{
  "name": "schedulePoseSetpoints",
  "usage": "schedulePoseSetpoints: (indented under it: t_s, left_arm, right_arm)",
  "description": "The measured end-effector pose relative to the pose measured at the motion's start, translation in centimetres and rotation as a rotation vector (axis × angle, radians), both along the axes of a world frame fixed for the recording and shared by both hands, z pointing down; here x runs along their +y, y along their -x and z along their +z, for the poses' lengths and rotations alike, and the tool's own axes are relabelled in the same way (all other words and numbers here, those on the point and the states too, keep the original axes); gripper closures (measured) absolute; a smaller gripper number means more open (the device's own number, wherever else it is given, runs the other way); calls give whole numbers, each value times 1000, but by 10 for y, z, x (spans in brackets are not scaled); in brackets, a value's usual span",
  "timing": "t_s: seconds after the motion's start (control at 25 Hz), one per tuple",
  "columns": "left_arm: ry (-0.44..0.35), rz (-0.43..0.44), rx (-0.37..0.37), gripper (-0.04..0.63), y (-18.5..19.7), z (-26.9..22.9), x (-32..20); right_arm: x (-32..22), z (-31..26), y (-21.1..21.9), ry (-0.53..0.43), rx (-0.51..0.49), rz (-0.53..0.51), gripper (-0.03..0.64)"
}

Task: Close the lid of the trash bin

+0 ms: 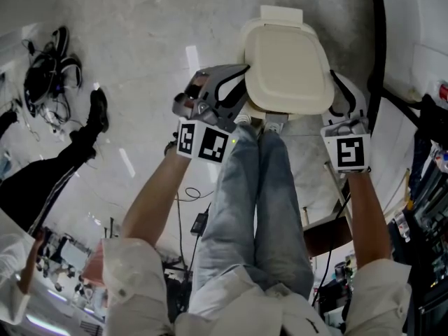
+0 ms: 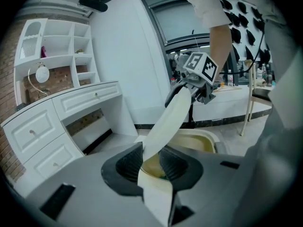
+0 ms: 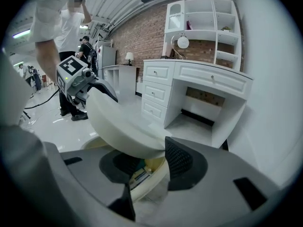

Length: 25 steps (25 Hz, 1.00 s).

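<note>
On the pale polished floor (image 1: 140, 54), right at the person's feet (image 1: 260, 122): a cream plastic trash bin (image 2: 201, 137) with a rounded, open mouth. Above it, seemingly hinged at the far edge, a cream moulded plastic lid (image 1: 287, 65), tilted partway down and not yet seated on the rim. Flanking the lid, one at each side edge: the grey left gripper (image 1: 227, 93) and the grey right gripper (image 1: 348, 102).

Left gripper set narrow, the lid's thin side rim running between the ribbed pads (image 2: 128, 167). Slack rather than pinching, by the look of it, though hard to settle from so close a view. Right gripper likewise narrow, the lid's rim lying over one pad and against the other, the bin's mouth showing through the gap, no clamp on it.

Likely light and stiff, a single hollow shell. Glossy too, so apt to slide through the pads under a light pinch. Hardly fragile, but prone to drop on its hinge and slap shut. Best taken by the two side rims toward the front, away from the hinge, or simply pressed flat on top to finish the seating.
</note>
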<state>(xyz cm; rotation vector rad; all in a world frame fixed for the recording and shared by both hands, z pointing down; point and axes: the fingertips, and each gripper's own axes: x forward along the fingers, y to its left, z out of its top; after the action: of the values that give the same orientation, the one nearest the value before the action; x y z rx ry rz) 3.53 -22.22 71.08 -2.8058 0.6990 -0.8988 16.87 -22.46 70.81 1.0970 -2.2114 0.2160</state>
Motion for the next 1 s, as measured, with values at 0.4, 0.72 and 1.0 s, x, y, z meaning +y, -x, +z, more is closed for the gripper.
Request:
schedulePoseSetpoints:
  t_s: [0.4,0.72,1.0]
  left_arm:
    - [28,74,-40,465,-1,15,11]
    - [62,130,-60,426,1,23,18]
    - [85,190,-87,407,2,29,25]
  right_arm:
    - [13,16,2,40,55,-108,404]
    - [23,24,7,84,66,-183,342]
    - [37,32,13,142,81,-270,272]
